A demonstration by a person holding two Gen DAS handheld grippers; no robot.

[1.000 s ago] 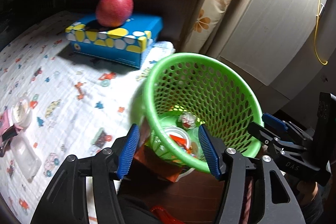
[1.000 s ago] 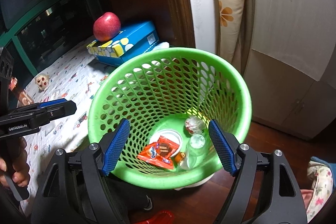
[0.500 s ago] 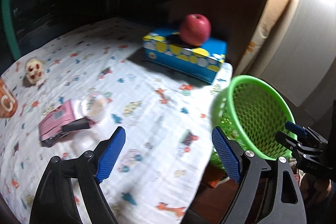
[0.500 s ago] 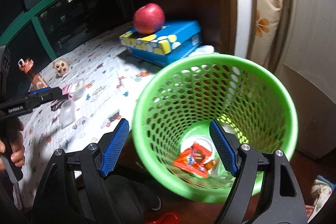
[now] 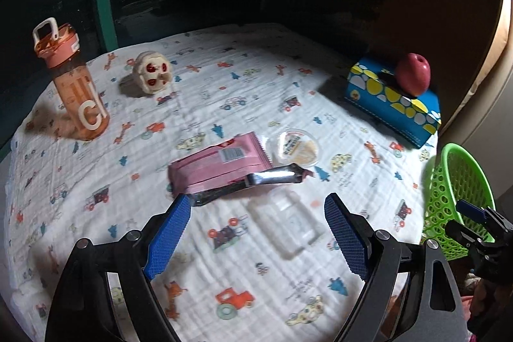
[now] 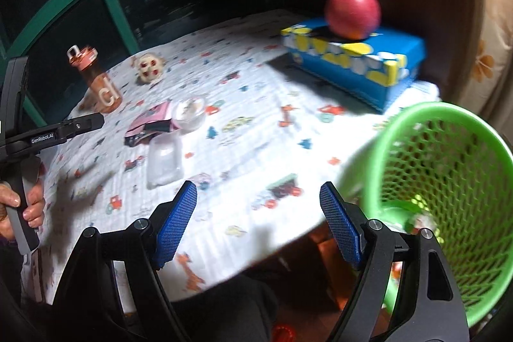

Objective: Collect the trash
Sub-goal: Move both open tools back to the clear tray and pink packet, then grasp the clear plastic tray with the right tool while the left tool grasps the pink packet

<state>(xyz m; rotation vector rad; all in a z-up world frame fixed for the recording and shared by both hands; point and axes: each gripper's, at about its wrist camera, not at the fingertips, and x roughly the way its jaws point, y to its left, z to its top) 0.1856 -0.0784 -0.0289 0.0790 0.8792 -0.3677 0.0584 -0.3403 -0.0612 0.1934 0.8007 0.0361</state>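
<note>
Trash lies mid-table on the printed cloth (image 5: 256,69) — a pink wrapper (image 5: 221,164), a round lidded cup (image 5: 298,147) and a clear plastic container (image 5: 288,221) close together. Left gripper (image 5: 256,237) hovers above the container, jaws wide and empty. Right gripper (image 6: 258,218) is likewise spread and empty, beside the green basket (image 6: 449,181).

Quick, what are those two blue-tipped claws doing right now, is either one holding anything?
Left gripper: open, holding nothing, above the cloth.
Right gripper: open, holding nothing, beside the green basket.
</note>
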